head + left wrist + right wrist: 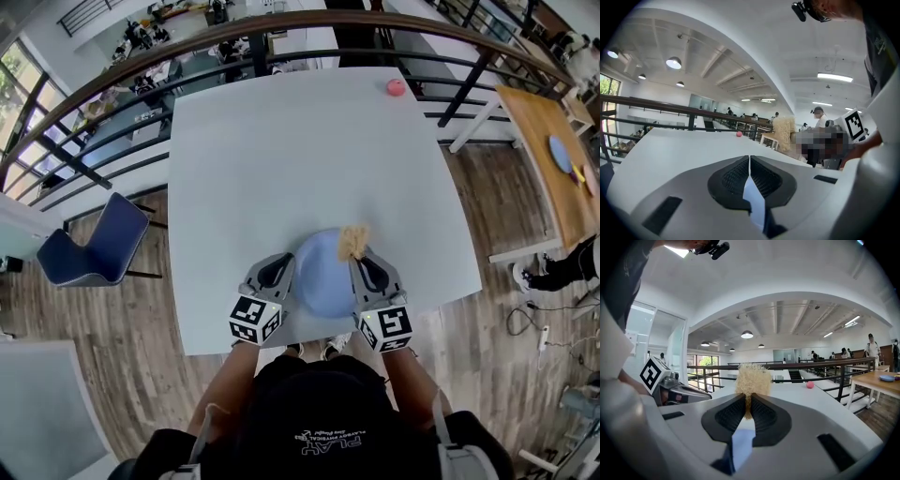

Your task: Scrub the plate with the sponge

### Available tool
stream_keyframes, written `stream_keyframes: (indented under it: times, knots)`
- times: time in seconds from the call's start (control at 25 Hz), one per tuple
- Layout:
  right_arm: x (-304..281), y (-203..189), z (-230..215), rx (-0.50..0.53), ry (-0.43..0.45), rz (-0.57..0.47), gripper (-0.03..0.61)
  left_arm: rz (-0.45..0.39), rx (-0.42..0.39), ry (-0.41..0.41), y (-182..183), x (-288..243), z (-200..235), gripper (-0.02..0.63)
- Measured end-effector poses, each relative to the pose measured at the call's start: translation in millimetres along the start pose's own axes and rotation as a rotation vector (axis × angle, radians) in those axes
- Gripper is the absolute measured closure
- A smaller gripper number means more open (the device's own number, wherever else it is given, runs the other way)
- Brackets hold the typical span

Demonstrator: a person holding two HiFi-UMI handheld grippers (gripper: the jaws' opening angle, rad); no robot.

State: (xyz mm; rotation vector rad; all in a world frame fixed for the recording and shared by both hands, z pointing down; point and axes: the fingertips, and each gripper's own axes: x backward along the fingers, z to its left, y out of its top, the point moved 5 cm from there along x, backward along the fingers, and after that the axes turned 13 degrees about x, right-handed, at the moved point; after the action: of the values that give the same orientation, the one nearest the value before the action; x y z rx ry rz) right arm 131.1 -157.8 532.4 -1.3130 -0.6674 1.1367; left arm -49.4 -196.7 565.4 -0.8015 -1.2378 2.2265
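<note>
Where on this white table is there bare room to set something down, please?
The far and middle stretch of the white square table is bare, apart from the small pink ball at its far right corner; both side margins are free too. The near edge is crowded: round blue plate, tan fibrous sponge, left tongs and right tongs.
</note>
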Motion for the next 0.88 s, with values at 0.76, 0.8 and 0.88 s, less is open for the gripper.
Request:
stream_keyframes:
  times: [0.76, 0.8, 0.88]
  knots:
    - [-22.7, -31.5, 4.4, -0.042, 0.094, 0.045, 0.534, 0.335, 0.719, 0.187, -110.3, -20.7, 65.8, 0.417]
    - [-23.2, -32.8, 4.4, -0.044, 0.096, 0.046, 0.534, 0.349, 0.734, 0.195, -114.5, -21.4, 66.9, 0.417]
    - [-23.7, -35.2, 4.0, -0.047, 0.101, 0.049, 0.534, 0.376, 0.758, 0.204, -121.9, -23.0, 67.5, 0.417]
